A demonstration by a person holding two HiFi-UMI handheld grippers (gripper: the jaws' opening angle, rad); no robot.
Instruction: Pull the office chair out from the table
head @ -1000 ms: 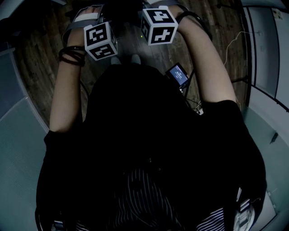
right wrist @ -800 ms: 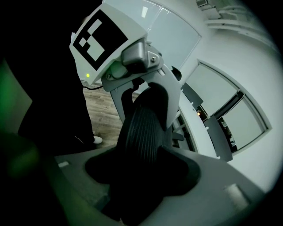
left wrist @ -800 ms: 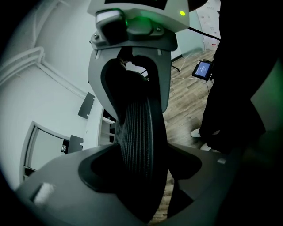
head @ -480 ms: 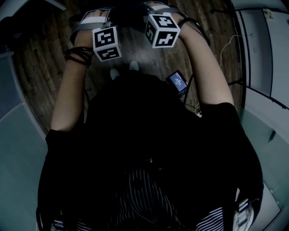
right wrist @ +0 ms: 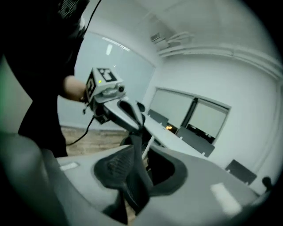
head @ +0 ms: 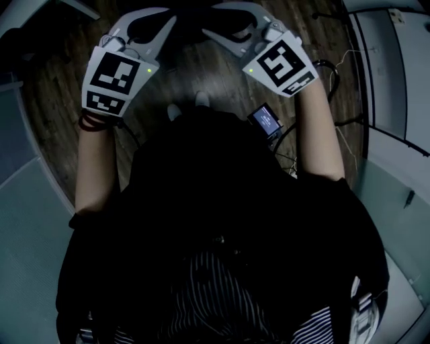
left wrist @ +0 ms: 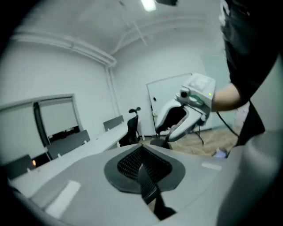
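Observation:
In the head view my left gripper (head: 164, 19) and right gripper (head: 213, 20) are raised in front of the person, tips leaning toward each other. Between and below them lies a dark shape (head: 193, 20), which seems to be the black office chair; most of it is hidden. In the left gripper view its jaws (left wrist: 142, 152) are shut with nothing between them, and the right gripper (left wrist: 185, 110) hangs ahead. In the right gripper view its jaws (right wrist: 142, 154) are closing with a gap still showing and nothing between them. The left gripper (right wrist: 112, 99) is ahead.
A long white table (left wrist: 88, 145) with grey chair backs (left wrist: 66, 142) and another black chair (left wrist: 132, 126) runs along the room. A whiteboard (left wrist: 170, 95) leans on the far wall. On the wooden floor (head: 60, 87) lie cables and a small lit device (head: 267, 121). Pale desk edges (head: 393, 80) flank the person.
Both grippers have risen toward the camera, rolled so that other cube faces show, and spread apart at the wrists. Their finger ends now lean toward each other.

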